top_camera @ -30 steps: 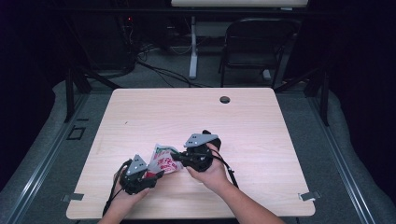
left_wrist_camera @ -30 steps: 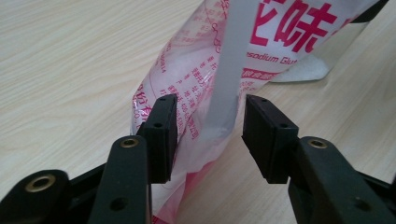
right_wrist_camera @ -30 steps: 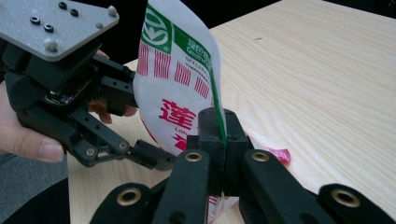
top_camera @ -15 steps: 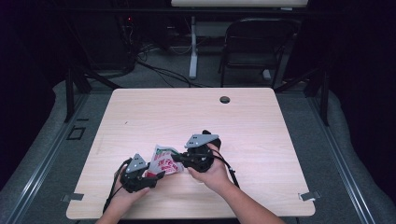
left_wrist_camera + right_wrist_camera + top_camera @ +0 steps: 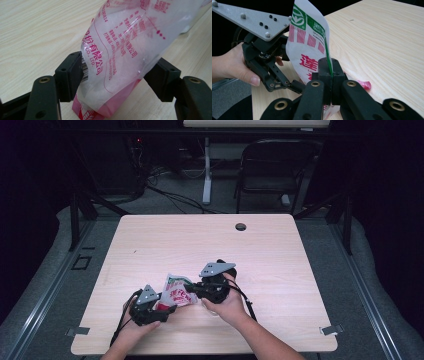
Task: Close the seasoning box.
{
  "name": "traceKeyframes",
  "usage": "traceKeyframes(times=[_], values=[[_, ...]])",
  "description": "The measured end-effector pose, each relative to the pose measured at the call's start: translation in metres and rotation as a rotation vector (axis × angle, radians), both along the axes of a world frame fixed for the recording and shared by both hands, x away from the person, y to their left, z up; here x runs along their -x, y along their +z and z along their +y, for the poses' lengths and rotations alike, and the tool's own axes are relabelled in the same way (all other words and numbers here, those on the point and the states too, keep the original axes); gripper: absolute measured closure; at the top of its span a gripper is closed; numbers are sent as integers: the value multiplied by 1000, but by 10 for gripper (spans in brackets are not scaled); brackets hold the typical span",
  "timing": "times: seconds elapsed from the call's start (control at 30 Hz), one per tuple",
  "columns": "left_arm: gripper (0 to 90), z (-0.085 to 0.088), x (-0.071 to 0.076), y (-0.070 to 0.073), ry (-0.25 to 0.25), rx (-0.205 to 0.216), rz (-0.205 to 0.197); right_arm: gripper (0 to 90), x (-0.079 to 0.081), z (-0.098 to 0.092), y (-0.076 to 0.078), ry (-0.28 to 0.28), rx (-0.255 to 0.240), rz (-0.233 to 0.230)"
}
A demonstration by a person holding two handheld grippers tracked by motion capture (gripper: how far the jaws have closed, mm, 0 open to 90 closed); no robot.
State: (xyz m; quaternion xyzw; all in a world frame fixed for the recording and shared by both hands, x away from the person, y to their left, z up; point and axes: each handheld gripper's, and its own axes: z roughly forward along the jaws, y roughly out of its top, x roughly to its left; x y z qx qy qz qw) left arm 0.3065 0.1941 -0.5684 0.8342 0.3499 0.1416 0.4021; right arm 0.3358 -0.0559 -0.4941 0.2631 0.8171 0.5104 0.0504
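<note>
Clear plastic bag (image 5: 176, 292) with red and green print, held upright near the table's (image 5: 300, 270) front edge, left of its middle. Pinched tight along its edge by right gripper (image 5: 329, 75); left gripper (image 5: 117, 75) just widened, jaws either side, pads apparently off the film. Probably a handover to the right, or a regrip.

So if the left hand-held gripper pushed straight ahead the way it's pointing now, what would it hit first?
The left hand-held gripper would meet the plastic bag with pink print first: the bag already sits between its jaws, which have just been opening. The bag's lower edge lies closest. Beyond it is probably the wooden table, though depth is unclear.
</note>
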Motion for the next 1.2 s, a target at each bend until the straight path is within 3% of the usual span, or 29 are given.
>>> traceKeyframes(times=[0.3,0.47,0.67,0.8,0.9,1.2], values=[[312,2,-2,-1,-8,6,13,900,-1,0,0,-1,-4,3],[297,-1,-2,-3,-7,-32,-3,900,-3,-1,0,-5,-4,8],[278,-1,-4,-5,-2,-41,-5,900,-5,-2,-1,-9,-7,12],[271,-2,-6,-10,-3,-74,34,900,-5,-3,0,-12,-4,13],[293,-3,-7,-13,5,-101,39,900,-5,-3,0,-10,1,10],[322,-4,-8,-16,20,-105,45,900,-4,-2,-1,-13,-10,13]])
